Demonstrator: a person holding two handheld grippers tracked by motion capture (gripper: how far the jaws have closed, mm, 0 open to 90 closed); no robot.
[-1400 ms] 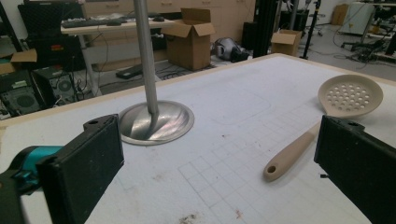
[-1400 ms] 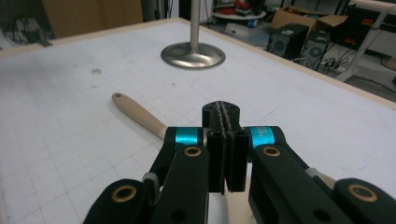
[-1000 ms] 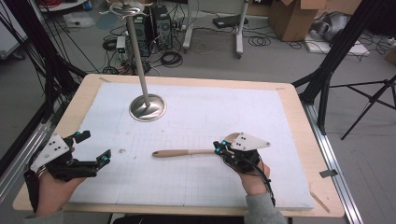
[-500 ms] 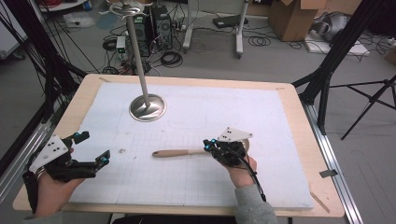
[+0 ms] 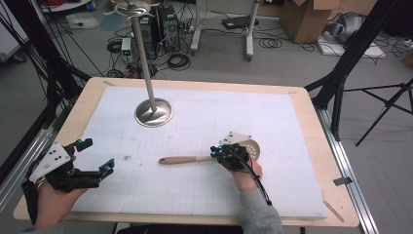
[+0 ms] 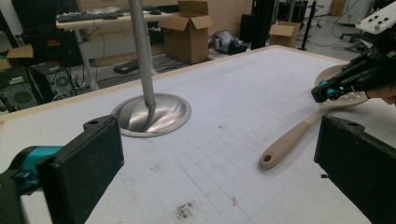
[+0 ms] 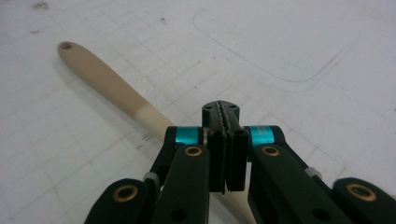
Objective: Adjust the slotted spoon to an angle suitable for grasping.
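A wooden slotted spoon lies flat on the white gridded mat that covers the table, toward the person's side and a little right of the middle. Its handle runs to the left in the high view, ending in a rounded tip with a small hole, and its perforated bowl points right.

The right gripper sits directly over the spoon, near where the handle meets the bowl. In the right gripper view its 2 black jaws are pressed flat together with no gap, and nothing is between them: the handle passes underneath the closed tips and runs away to the upper left, so the spoon lies below the jaws rather than in them. Whether the tips touch the wood cannot be told. The left gripper view shows that same gripper poised just above the spoon's neck, with the bowl behind it.

The left gripper rests near the table's left edge, well apart from the spoon. Its jaws stand wide open and hold nothing; in the left gripper view the 2 pads frame bare mat, with the spoon's handle end lying beyond them, nearer the right-hand jaw.

A metal stand with a round base and upright pole stands on the mat's far left part, well away from the spoon and both grippers.
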